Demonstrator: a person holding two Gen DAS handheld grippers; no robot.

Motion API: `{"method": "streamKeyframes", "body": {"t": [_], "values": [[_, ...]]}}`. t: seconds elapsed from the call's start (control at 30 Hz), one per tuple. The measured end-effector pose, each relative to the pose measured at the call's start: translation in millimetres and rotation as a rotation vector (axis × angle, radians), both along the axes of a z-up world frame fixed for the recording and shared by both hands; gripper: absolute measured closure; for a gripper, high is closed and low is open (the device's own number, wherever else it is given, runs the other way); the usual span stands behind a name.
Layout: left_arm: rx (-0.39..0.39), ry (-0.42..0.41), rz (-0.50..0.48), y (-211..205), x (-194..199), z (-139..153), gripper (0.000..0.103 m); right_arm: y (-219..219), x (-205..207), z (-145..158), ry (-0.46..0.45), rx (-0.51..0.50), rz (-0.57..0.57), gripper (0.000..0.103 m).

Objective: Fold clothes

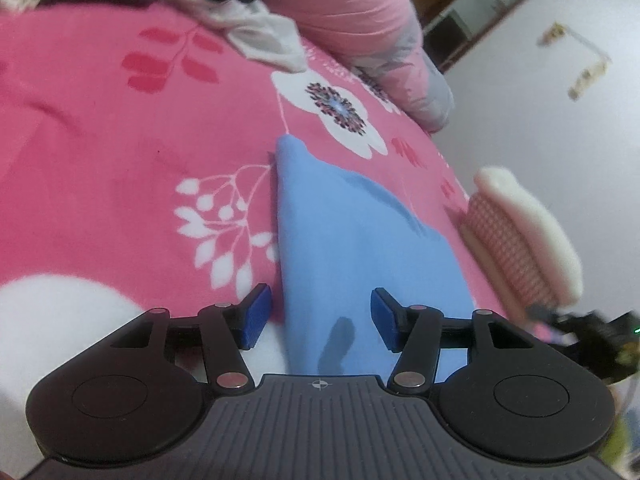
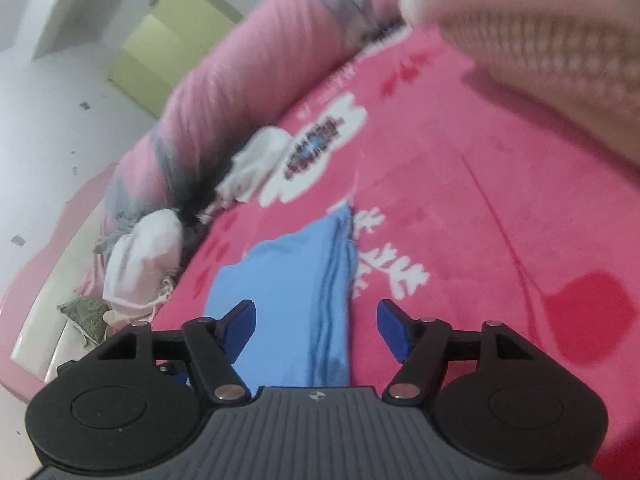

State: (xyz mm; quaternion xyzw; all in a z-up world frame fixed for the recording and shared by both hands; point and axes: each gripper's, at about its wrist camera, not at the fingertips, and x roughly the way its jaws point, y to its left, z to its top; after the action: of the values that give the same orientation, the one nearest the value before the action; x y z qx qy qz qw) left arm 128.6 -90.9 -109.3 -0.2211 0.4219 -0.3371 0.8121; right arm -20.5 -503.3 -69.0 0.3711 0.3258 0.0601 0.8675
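A light blue garment point(image 1: 352, 240) lies folded into a long narrow shape on the pink flowered bedsheet point(image 1: 120, 128). My left gripper point(image 1: 320, 318) hovers over its near end, open, with the cloth below the gap and neither pad pressing it. In the right wrist view the same blue garment point(image 2: 296, 292) shows its layered folded edge on the right side. My right gripper point(image 2: 316, 328) stands open over that end, its blue pads point(image 2: 394, 330) clear of the cloth.
A folded pink-checked and cream garment point(image 1: 520, 240) lies right of the blue one and looms at top right point(image 2: 540, 40) in the right wrist view. A rolled pink and grey quilt point(image 2: 224, 92) and white clothes point(image 2: 140, 256) line the bed's far edge.
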Motion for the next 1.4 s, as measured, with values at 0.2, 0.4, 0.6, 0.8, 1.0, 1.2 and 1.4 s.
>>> {"method": "streamKeyframes", "body": {"t": [0.2, 0.4, 0.6, 0.8, 1.0, 1.2, 1.4], "values": [[-0.044, 0.033, -0.012, -8.5, 22.2, -3.5, 0.048, -3.2, 40.1, -23.0, 0.072, 0.037, 0.030, 0.032], [-0.081, 0.045, -0.031, -17.8, 40.0, -7.6, 0.048, -13.3, 66.0, -28.1, 0.082, 0.104, 0.067, 0.031], [-0.095, 0.036, -0.045, -28.5, 56.1, -10.0, 0.049, -9.8, 98.7, -28.5, 0.080, 0.090, 0.124, 0.031], [-0.130, 0.022, -0.033, -36.6, 69.6, -15.4, 0.051, -1.0, 122.0, -30.3, 0.028, 0.048, 0.188, 0.033], [-0.140, 0.006, -0.036, -43.3, 78.0, -18.1, 0.055, 2.9, 144.4, -37.5, -0.008, 0.077, 0.250, 0.036], [-0.149, -0.027, -0.041, -45.6, 79.9, -21.7, 0.058, 7.4, 150.0, -42.1, -0.046, 0.093, 0.287, 0.036], [-0.140, -0.052, -0.049, -45.7, 76.4, -21.0, 0.059, 2.0, 133.7, -44.6, -0.063, 0.103, 0.297, 0.046]]}}
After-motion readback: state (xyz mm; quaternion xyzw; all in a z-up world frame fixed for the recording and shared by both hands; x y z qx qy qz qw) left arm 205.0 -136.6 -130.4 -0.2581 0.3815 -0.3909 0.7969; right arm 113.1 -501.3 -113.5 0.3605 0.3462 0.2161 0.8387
